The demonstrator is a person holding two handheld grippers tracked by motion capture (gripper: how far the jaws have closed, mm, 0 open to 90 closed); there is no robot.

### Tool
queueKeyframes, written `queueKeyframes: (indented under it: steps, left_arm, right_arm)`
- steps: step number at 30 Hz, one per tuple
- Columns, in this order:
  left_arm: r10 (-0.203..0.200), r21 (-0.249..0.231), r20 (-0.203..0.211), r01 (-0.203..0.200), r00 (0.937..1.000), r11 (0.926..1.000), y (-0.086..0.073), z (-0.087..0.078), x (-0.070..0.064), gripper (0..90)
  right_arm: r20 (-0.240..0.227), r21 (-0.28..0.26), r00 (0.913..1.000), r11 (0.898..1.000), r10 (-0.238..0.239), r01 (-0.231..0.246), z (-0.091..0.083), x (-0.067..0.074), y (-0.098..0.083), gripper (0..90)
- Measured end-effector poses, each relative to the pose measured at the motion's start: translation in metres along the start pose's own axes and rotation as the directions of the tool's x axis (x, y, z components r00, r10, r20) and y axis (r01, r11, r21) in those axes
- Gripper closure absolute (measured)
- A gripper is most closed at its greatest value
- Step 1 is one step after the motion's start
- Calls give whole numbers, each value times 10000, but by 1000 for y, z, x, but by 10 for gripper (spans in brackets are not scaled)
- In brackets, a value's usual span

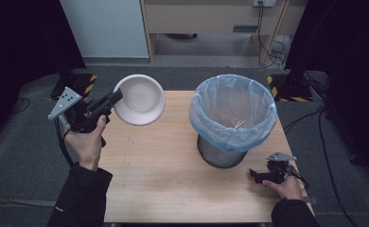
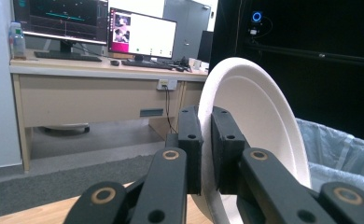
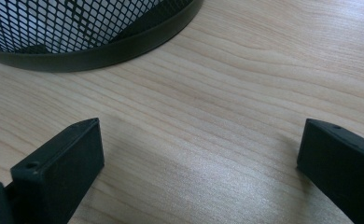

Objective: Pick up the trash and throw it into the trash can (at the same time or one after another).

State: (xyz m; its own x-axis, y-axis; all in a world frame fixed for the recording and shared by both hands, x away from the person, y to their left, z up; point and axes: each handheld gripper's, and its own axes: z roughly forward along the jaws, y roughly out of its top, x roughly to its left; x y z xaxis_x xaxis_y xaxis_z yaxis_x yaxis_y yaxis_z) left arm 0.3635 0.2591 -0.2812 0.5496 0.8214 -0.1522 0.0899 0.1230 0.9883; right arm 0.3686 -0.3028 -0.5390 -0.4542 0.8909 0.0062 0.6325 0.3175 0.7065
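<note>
My left claw [image 1: 110,100] clamped on bowl [image 1: 140,99] rim, bowl tilted, clear of desk [image 1: 173,189], bin [image 1: 233,118] beyond it. Bowl looks light, stiff, probably foam, so dents easily; rim pinch suits, gentle squeeze. My right claw [image 1: 258,176] apart, empty, beside bin base.

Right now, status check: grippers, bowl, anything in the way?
Left gripper shut on white bowl rim, held beside bin. Right gripper open, low over table. Nothing between bowl and bin.
</note>
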Motion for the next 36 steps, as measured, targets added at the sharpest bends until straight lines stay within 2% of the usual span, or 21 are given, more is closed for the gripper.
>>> queueKeyframes:
  steps: [15,23,36]
  left_arm:
    - [117,-274,271,-110,9996,9996,18,15,-13,835]
    - [112,-329,423,-98,9990,9994,21,24,-20,835]
    - [475,-457,750,-442,9961,9980,39,40,-39,835]
  right_arm:
    - [0,2,10000,10000,0,0,0,0,0,6]
    - [0,0,10000,10000,1,-1,0,0,0,6]
    - [0,1,10000,10000,1,-1,0,0,0,7]
